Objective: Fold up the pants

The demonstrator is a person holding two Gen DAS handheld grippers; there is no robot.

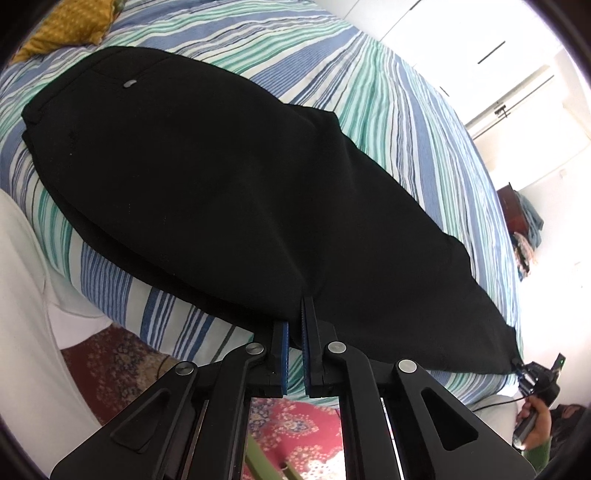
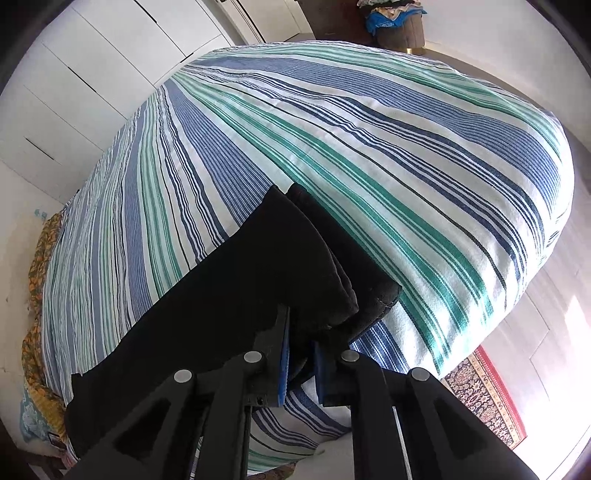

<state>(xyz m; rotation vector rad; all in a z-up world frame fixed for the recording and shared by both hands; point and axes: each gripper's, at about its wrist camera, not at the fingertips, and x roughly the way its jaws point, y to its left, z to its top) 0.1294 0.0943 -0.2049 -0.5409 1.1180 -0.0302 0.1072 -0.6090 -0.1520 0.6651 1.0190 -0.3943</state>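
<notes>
Black pants [image 1: 221, 177] lie lengthwise on a striped bedspread [image 1: 388, 96], waist end far left with a pocket button [image 1: 130, 83] showing. My left gripper [image 1: 293, 317] is shut, its tips pinching the near long edge of the pants around mid-leg. In the left wrist view my right gripper [image 1: 526, 371] sits at the hem end, far right, held by a hand [image 1: 535, 417]. In the right wrist view the stacked leg cuffs [image 2: 369, 299] fold over my right gripper [image 2: 301, 332], which is shut on the pants [image 2: 229, 288]; its right fingertip is hidden under fabric.
The bedspread [image 2: 369, 147] stretches far beyond the pants. A yellow patterned pillow [image 1: 74, 26] lies at the head end. White wardrobe doors [image 2: 110, 55] stand behind the bed. A patterned rug [image 2: 484, 391] covers the floor, and a wooden stand piled with clothes [image 2: 399, 22] stands past the bed.
</notes>
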